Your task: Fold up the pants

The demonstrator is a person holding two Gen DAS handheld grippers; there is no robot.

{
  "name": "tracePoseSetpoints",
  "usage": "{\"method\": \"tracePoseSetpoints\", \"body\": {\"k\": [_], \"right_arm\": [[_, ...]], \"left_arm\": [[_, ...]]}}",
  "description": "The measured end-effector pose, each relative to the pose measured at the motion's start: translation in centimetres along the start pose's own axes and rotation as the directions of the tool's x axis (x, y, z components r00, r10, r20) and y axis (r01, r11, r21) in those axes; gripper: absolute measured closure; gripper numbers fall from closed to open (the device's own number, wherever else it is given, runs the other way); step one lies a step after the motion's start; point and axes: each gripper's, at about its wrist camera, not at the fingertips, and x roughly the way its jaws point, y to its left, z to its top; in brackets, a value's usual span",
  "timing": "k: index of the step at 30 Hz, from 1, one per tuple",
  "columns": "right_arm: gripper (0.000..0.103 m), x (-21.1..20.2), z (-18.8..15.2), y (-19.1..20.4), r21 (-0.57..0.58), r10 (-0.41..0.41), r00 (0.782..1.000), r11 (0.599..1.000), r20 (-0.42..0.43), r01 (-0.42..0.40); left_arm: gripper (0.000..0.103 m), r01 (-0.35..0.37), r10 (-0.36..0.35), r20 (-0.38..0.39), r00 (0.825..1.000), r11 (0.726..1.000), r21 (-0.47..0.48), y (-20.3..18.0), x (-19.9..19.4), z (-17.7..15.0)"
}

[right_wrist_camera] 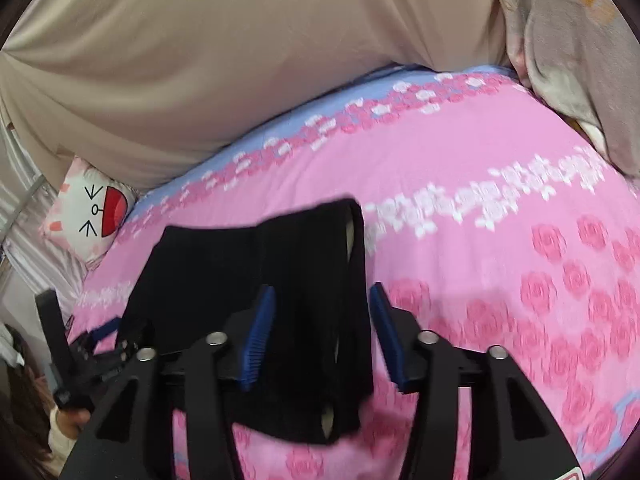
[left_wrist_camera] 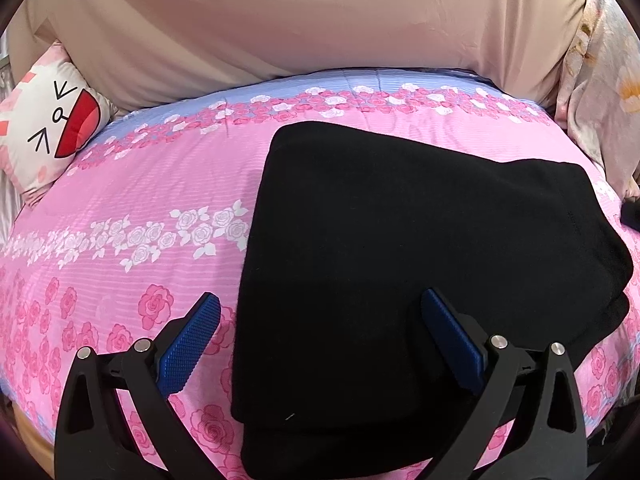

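The black pants (left_wrist_camera: 420, 260) lie folded in a thick stack on the pink rose-patterned bedspread (left_wrist_camera: 140, 200). My left gripper (left_wrist_camera: 320, 308) is open above the stack's near left edge; its right blue pad (left_wrist_camera: 452, 340) is over the cloth and its left pad (left_wrist_camera: 188, 348) is over the bedspread. In the right wrist view the pants (right_wrist_camera: 248, 280) show their right end with the waistband. My right gripper (right_wrist_camera: 322, 300) is open just above that end, holding nothing. The left gripper's body (right_wrist_camera: 80, 352) shows at the far left.
A beige curtain or sheet (left_wrist_camera: 300, 20) hangs behind the bed. A cartoon-face pillow (left_wrist_camera: 52, 120) sits at the back left. A grey floral blanket (left_wrist_camera: 600, 100) is piled at the back right. The bed's near edge lies just under the grippers.
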Motion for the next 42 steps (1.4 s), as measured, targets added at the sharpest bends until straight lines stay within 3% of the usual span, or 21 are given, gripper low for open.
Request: {"method": "tracePoseSetpoints", "body": {"k": [2, 4, 5, 6, 7, 10, 11, 14, 16, 20, 22, 24, 26, 27, 29, 31, 33, 38, 42], "right_arm": [[0.036, 2.4, 2.0, 0.3, -0.050, -0.051, 0.999, 0.997, -0.019, 0.050], [0.043, 5.1, 2.9, 0.3, -0.084, -0.083, 0.995, 0.993, -0.056, 0.078], [0.084, 6.4, 3.1, 0.7, -0.100, -0.074, 0.994, 0.993, -0.074, 0.067], [0.098, 7.5, 3.5, 1.5, -0.102, -0.007, 0.994, 0.995, -0.107, -0.004], [0.098, 7.3, 4.0, 2.2, -0.101, 0.016, 0.995, 0.995, -0.095, -0.026], [0.098, 4.9, 4.9, 4.8, -0.209, -0.023, 0.999, 0.977, 0.034, 0.030], [0.098, 5.5, 5.2, 4.1, -0.191, -0.042, 0.999, 0.980, 0.025, 0.046], [0.087, 9.4, 4.5, 1.1, -0.157, -0.164, 0.982, 0.976, -0.096, 0.148], [0.085, 8.0, 3.5, 1.1, -0.108, -0.134, 0.989, 0.986, -0.056, 0.128], [0.081, 2.3, 2.1, 4.9, -0.143, -0.107, 0.991, 0.983, 0.078, 0.117], [0.076, 1.0, 0.9, 7.1, -0.203, -0.075, 0.995, 0.975, 0.073, 0.088], [0.074, 1.4, -0.9, 8.7, -0.264, -0.067, 0.998, 0.962, 0.015, 0.069], [0.075, 2.7, -2.5, 8.9, -0.312, -0.131, 0.991, 0.943, -0.026, 0.116], [0.078, 4.0, -3.3, 8.1, -0.337, -0.209, 0.977, 0.924, -0.043, 0.183], [0.078, 3.4, -3.5, 6.4, -0.266, -0.155, 0.987, 0.954, -0.041, 0.139], [0.068, 1.5, -3.1, 6.5, -0.214, -0.161, 0.986, 0.965, -0.034, 0.150], [0.040, 0.0, -3.1, 7.2, -0.238, -0.212, 0.977, 0.948, 0.019, 0.210], [0.032, -0.6, -4.3, 6.4, -0.249, -0.287, 0.958, 0.928, -0.004, 0.277], [0.025, -1.0, -6.0, 4.0, -0.184, -0.282, 0.958, 0.945, -0.051, 0.269]], "left_arm": [[0.005, -0.007, 0.007, 0.001, 1.000, 1.000, 0.000, -0.2, 0.0, 0.0], [0.005, -0.014, 0.014, 0.003, 1.000, 1.000, 0.005, -0.3, -0.1, 0.0], [0.005, -0.017, 0.017, 0.002, 1.000, 1.000, 0.010, -0.3, -0.1, 0.0], [0.005, -0.021, 0.021, 0.002, 1.000, 1.000, 0.012, -0.3, -0.1, 0.0], [0.005, -0.029, 0.029, 0.004, 1.000, 0.999, 0.015, -0.3, -0.1, 0.1], [0.005, -0.028, 0.028, 0.003, 1.000, 0.999, 0.022, -0.3, 0.0, 0.2], [0.005, -0.023, 0.023, 0.004, 1.000, 1.000, 0.018, -0.3, 0.1, 0.2], [0.005, 0.000, 0.000, -0.001, 1.000, 1.000, 0.001, -0.2, 0.4, 0.2], [0.005, -0.004, 0.004, 0.000, 1.000, 1.000, 0.004, -0.2, 0.5, 0.2], [0.005, 0.001, -0.001, -0.001, 1.000, 1.000, 0.002, -0.1, 0.6, 0.2], [0.005, 0.009, -0.009, -0.003, 1.000, 1.000, -0.008, 0.0, 0.8, 0.2], [0.005, 0.013, -0.013, -0.007, 1.000, 1.000, -0.014, 0.1, 0.8, 0.2], [0.005, 0.013, -0.013, -0.007, 1.000, 1.000, -0.013, 0.1, 0.8, 0.2], [0.005, 0.021, -0.021, -0.006, 1.000, 1.000, -0.010, 0.1, 0.8, 0.2], [0.005, 0.022, -0.022, -0.009, 1.000, 1.000, -0.010, 0.1, 0.8, 0.2], [0.005, 0.017, -0.017, -0.007, 1.000, 1.000, -0.005, 0.1, 0.6, 0.1], [0.005, 0.018, -0.018, -0.005, 1.000, 1.000, -0.003, 0.2, 0.3, 0.0], [0.005, 0.064, -0.065, -0.020, 0.998, 0.998, -0.026, 1.1, -0.6, -1.0], [0.005, 0.116, -0.119, -0.034, 0.992, 0.990, -0.077, 2.3, -1.3, -2.2]]}}
